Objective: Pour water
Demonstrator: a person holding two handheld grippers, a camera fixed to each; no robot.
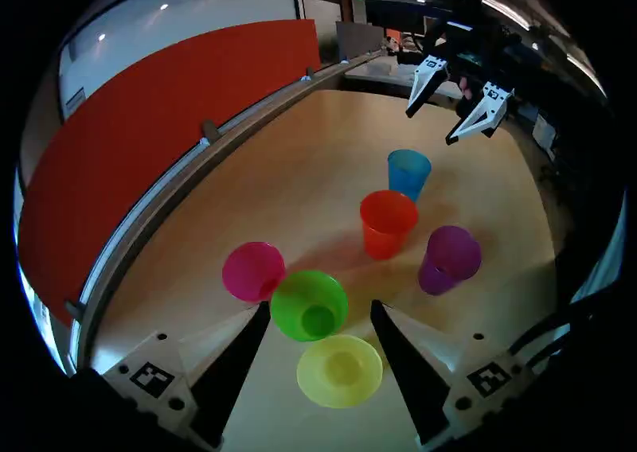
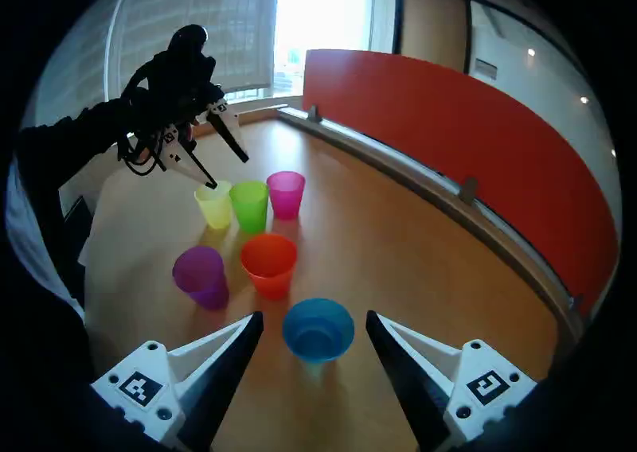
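Left gripper view: left gripper (image 1: 319, 305) fingers spread, pinching nothing. Green cup (image 1: 307, 318) and yellow cup (image 1: 340, 370) stand btwn them on wooden table (image 1: 334, 134).

Right gripper view: right gripper (image 2: 313, 315) fingers spread, blue cup (image 2: 318, 334) btwn tips, no contact evident.

Cups look like thin plastic: prob. light, slick, crushable. Rec. gentle mid-wall grip. Water level: cannot tell.

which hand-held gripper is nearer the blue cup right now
Right. The blue cup sits just ahead of the right hand-held gripper, framed between its open fingers. The left hand-held gripper hovers at the cluster's far end, by the yellow cup.
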